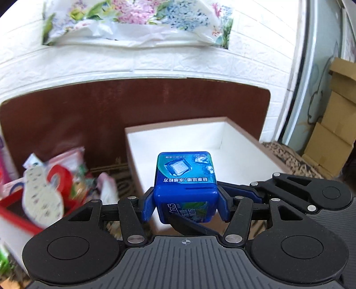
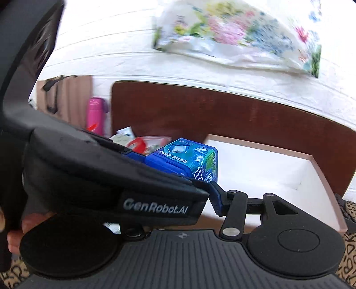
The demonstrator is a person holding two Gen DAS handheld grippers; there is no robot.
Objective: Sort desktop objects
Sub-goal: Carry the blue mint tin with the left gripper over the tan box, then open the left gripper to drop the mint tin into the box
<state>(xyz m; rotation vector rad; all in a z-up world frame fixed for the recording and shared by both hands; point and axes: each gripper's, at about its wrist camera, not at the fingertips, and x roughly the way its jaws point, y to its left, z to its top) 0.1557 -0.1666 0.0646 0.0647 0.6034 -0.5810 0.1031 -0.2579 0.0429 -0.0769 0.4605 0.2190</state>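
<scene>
Gum box (image 1: 186, 186) clamped in left gripper (image 1: 186, 206) before white bin (image 1: 242, 133)

Glossy plastic mint box (image 1: 186, 177), matt black plastic left claw (image 1: 186, 205) with shiny metal rivets, and a smooth white-lined box (image 1: 178, 142).

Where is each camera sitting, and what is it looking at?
Left wrist: sits on the left tool, looks forward over the blue candy box it grips, toward the white box; shows its own fingers.
Right wrist: sits on the right tool, looks the same way; the left tool crosses in front, and only one right finger shows.
Both see the candy box, white box and flowered bag.
</scene>
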